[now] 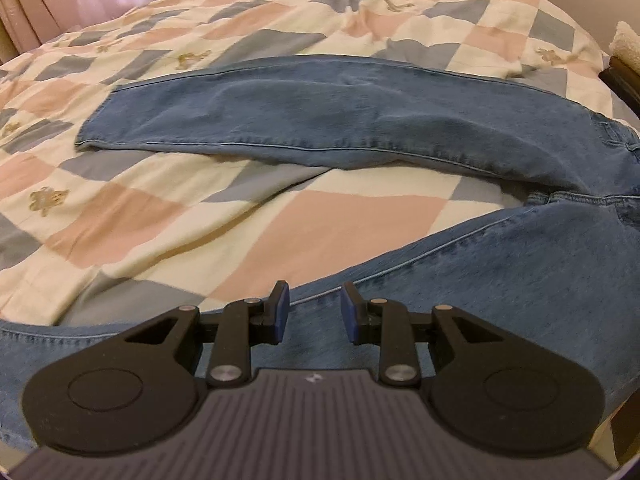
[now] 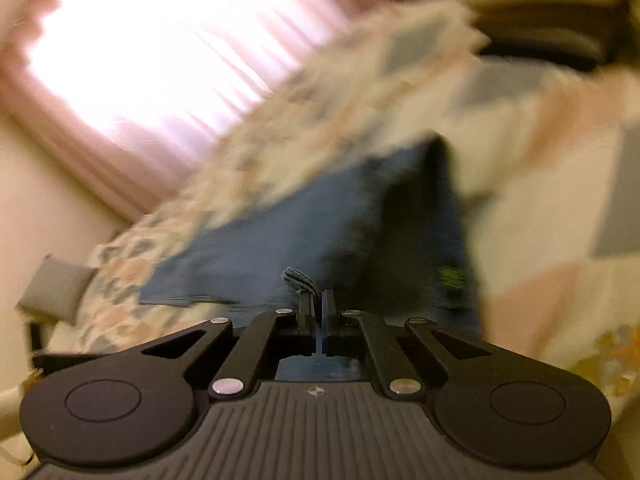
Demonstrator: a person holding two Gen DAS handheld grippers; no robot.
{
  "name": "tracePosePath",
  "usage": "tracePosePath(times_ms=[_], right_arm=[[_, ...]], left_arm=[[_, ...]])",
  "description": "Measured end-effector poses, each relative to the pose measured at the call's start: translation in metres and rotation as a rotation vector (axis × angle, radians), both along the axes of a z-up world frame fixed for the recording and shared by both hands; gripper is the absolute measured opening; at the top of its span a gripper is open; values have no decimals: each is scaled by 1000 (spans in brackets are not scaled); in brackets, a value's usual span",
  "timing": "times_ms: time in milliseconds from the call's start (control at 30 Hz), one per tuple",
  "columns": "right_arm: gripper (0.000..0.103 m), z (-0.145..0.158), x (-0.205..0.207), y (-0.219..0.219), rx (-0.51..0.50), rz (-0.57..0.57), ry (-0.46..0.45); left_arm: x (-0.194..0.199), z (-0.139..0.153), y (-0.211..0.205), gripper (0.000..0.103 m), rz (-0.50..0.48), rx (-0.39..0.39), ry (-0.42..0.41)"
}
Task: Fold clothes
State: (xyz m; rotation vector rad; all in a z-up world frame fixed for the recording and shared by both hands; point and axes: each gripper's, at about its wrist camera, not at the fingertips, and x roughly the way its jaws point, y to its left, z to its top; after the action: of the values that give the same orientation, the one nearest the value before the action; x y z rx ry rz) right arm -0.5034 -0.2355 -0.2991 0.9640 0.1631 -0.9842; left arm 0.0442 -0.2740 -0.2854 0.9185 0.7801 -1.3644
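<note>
Jeans (image 1: 320, 128): spread on bed (image 1: 160, 220), legs splayed beyond left gripper (image 1: 314, 308), fingers parted, empty. Right gripper (image 2: 318, 304): fingers pinched on denim edge. Risk: thin pinch slipping mid-fold.

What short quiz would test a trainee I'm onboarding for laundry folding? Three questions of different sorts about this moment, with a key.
1. True or false: the left gripper is shut on the jeans.
2. The jeans lie on: A) a wooden table B) a checked quilt C) bare floor
3. Fill in: the right gripper is shut on a fold of ____ fabric.

Key: 1 false, its jaws stand apart over the near leg; 2 B; 3 denim, though that view is blurred.
</note>
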Motion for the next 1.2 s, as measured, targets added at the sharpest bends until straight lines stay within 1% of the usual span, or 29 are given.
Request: tracePosePath(times_ms=[67, 100, 300, 333, 367, 400, 433, 467, 533, 567, 600, 633, 700, 733, 767, 800, 867, 900, 933, 967, 1033, 1100, 1133, 1200], right_arm=[[2, 22, 18, 3, -64, 31, 55], [2, 23, 22, -3, -57, 15, 98], [0, -12, 18, -59, 162, -188, 434], [3, -22, 18, -63, 205, -205, 508], [8, -25, 20, -64, 220, -222, 545], [12, -21, 22, -62, 207, -239, 550], [12, -17, 24, -59, 195, -257, 554], [12, -9, 29, -54, 157, -257, 545], [14, 10, 43, -42, 54, -207, 489], [11, 12, 51, -39, 42, -143, 450], [11, 7, 63, -41, 50, -81, 445], [11, -2, 75, -44, 63, -32, 468], [11, -28, 86, -56, 117, 4, 493], [9, -40, 85, -61, 144, -9, 499], [0, -50, 82, -67, 168, -40, 502], [0, -54, 78, -69, 187, -73, 491], [0, -50, 70, -69, 212, -137, 453], [7, -42, 70, -65, 216, -163, 473], [19, -31, 71, -59, 217, -191, 516], [27, -20, 72, -52, 219, -211, 531], [28, 4, 75, -36, 228, -232, 499], [39, 26, 81, -19, 246, -227, 445], [42, 38, 87, -8, 248, -213, 437], [58, 53, 101, 11, 264, -192, 426]], left_arm=[[-2, -2, -5, 26, 5, 6, 11], [-4, -3, -7, 26, 7, 9, 16], [-12, -10, -14, 26, 6, 21, 22], [-12, -12, -13, 26, 6, 25, 20], [-11, -13, -12, 26, 13, 31, 18], [-8, -14, -9, 26, 26, 39, 19], [-4, -16, -7, 26, 40, 45, 20], [-1, -15, -4, 26, 56, 44, 23], [6, -15, 4, 26, 88, 44, 28], [7, -16, 7, 26, 101, 44, 38], [8, -16, 11, 26, 115, 45, 48], [8, -17, 14, 26, 130, 48, 57], [7, -18, 21, 26, 151, 50, 73], [5, -18, 25, 26, 158, 50, 80], [4, -17, 29, 26, 166, 49, 87], [4, -13, 35, 26, 176, 46, 91], [4, -4, 46, 28, 195, 42, 99], [4, 0, 52, 29, 204, 39, 104], [4, 4, 58, 31, 214, 37, 108], [4, 9, 63, 31, 223, 35, 112], [3, 27, 77, 32, 244, 30, 113], [-1, 47, 90, 35, 255, 22, 111], [-3, 58, 97, 38, 255, 19, 108], [-10, 77, 107, 43, 242, 17, 98]])
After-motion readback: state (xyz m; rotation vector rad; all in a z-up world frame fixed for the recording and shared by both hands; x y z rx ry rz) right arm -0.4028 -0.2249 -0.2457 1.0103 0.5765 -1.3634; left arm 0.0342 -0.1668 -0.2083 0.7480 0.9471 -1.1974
